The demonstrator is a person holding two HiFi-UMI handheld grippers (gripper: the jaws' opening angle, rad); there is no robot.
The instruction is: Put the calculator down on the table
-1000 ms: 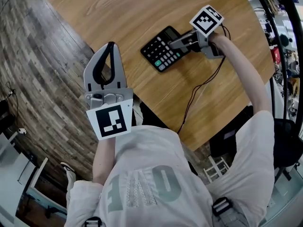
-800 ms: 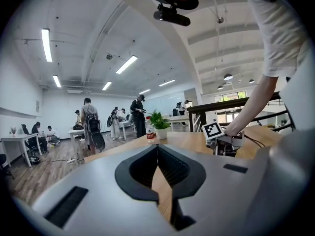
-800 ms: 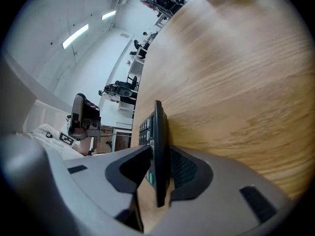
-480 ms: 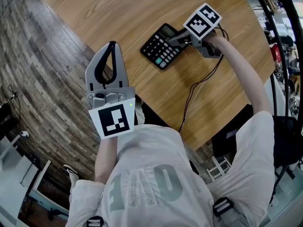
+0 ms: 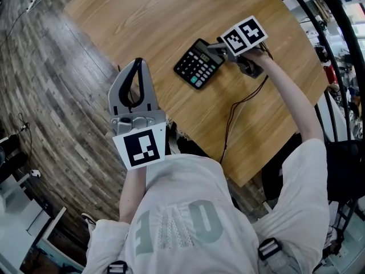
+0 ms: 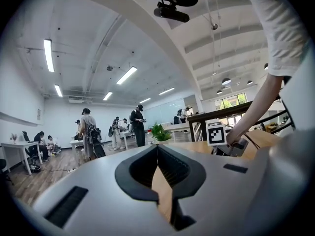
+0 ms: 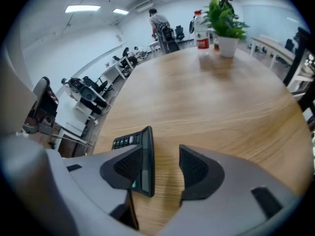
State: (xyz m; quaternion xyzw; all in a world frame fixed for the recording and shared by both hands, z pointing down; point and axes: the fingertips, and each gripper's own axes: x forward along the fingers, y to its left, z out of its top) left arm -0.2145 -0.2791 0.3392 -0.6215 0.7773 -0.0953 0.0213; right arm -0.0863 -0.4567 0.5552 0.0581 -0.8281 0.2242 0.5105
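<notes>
The black calculator (image 5: 198, 65) lies flat on the round wooden table (image 5: 142, 16), keys up. My right gripper (image 5: 215, 45) stands over its far right end, tilted steeply down. Its jaws have just been opening. In the right gripper view the calculator's display end (image 7: 145, 163) sits between the jaws of the right gripper (image 7: 165, 154), beside the left pad, with bare wood showing before the right pad. My left gripper (image 5: 137, 66) hangs off the table's near left edge, over the floor, its jaws shut and nothing in them; in the left gripper view its tips (image 6: 157, 149) meet.
A dark cable (image 5: 239, 104) runs from the right gripper across the table to its near edge. A potted plant (image 7: 224, 23) and a bottle (image 7: 201, 32) stand at the table's far side. Wood-plank floor (image 5: 57, 96) lies left of the table. People stand far off.
The right gripper's jaws have spread and released the calculator, which now rests on the table. That gripper has tipped steeper. The left gripper has risen a little.
</notes>
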